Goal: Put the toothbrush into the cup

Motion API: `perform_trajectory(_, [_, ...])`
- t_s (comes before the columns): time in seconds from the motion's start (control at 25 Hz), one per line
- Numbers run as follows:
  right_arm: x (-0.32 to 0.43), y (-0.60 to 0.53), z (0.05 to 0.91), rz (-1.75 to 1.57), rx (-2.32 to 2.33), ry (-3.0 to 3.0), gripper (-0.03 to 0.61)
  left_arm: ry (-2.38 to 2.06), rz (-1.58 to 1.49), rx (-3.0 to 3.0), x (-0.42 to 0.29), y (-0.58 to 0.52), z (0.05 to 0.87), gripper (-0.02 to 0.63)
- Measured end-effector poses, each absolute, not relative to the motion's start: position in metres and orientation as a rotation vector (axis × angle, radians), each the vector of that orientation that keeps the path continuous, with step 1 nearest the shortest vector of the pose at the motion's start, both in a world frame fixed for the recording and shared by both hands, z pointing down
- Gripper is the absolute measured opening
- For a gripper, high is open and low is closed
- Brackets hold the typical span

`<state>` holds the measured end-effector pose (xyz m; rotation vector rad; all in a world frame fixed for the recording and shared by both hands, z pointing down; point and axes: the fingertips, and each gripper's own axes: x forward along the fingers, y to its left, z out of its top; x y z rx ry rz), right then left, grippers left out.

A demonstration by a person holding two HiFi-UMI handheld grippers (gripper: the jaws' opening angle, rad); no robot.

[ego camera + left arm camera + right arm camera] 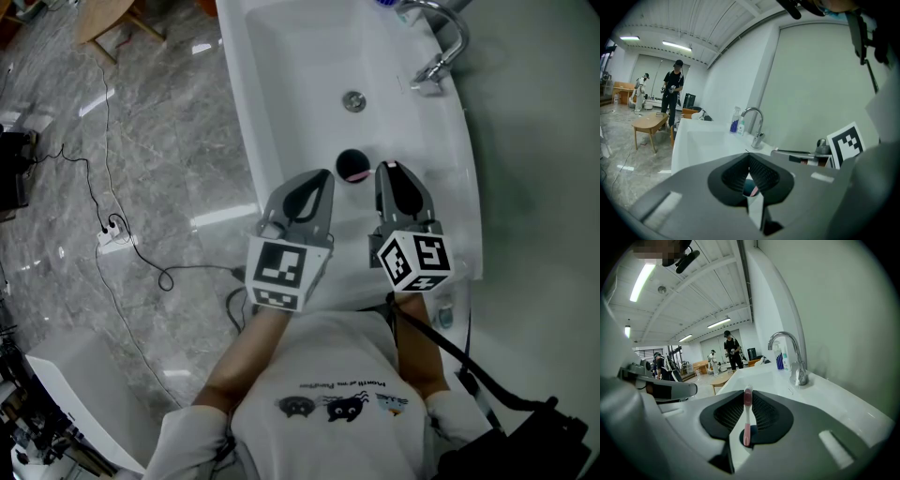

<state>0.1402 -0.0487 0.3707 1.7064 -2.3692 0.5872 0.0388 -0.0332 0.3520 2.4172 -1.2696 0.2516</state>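
A pink toothbrush (pixel 747 420) with a white head stands upright between the jaws of my right gripper (pixel 748 391), which is shut on it near the head. Its lower end points at a dark round cup (pixel 742 438) seen through the gap below. In the head view the cup (pixel 352 165) sits on the near ledge of the white sink (pixel 300 66), with pink showing inside. My right gripper (pixel 387 167) is just right of it, and my left gripper (pixel 325 173) just left. The left gripper (pixel 749 154) is shut with nothing in it.
A chrome faucet (pixel 442 47) stands at the sink's right rim, and a drain (pixel 353 100) lies in the basin. A blue bottle (pixel 735 123) stands near the faucet. Cables and a power strip (pixel 112 236) lie on the grey floor at left. People stand far off in the room.
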Motion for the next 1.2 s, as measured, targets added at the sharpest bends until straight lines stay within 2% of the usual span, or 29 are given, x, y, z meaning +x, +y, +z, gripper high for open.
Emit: perform_trajectory(1.2, [0.135,-0.045,0.384,0.619,1.678,-2.334,0.055,-1.26,0.259,2.399,0.036,-0.031,0.353,0.0])
